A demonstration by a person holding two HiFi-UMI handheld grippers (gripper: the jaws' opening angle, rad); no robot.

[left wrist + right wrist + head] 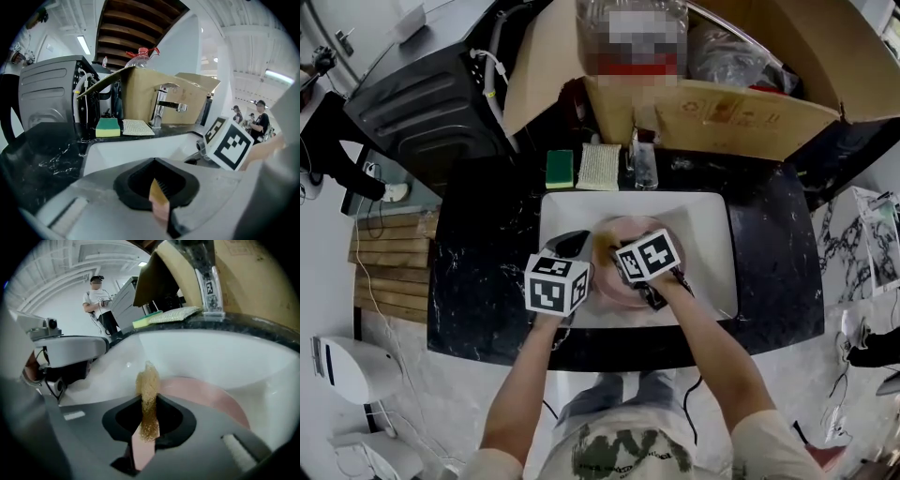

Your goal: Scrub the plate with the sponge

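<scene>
**Plate pinned at its rim, sponge pinched and aimed at it**

We find the plate point(614, 289) lying in the white sink point(712, 216), between our two grippers. The left gripper point(157, 192) has its jaws together on a thin pink edge, which we take to be the plate's left rim. The right gripper point(150, 425) is clamped on the sponge point(147, 394), a coarse brown strip just above the plate's near side.

How they will handle, as we judge it:
- The plate looks stiff, smooth and glazed, so it is likely slippery when wet and breakable against the hard basin. The rim is the only place two jaws can bite. We would keep the grip there and press down gently, so the plate does not skate or pivot.
- The sponge looks light, soft and open-textured. It is pinched thin where the jaws hold it and flops a little at its free end. We would hold it low, as now, and leave enough free length to bend flat onto the plate.

Which way things point:
- The plate is round, so it has no long axis. It lies low in the basin with its face upward. We cannot tell whether the held rim is lifted.
- The sponge's long axis runs along the right gripper's jaws. Its free end sticks out forward, toward the sink's far wall, and shows us its narrow edge.
</scene>
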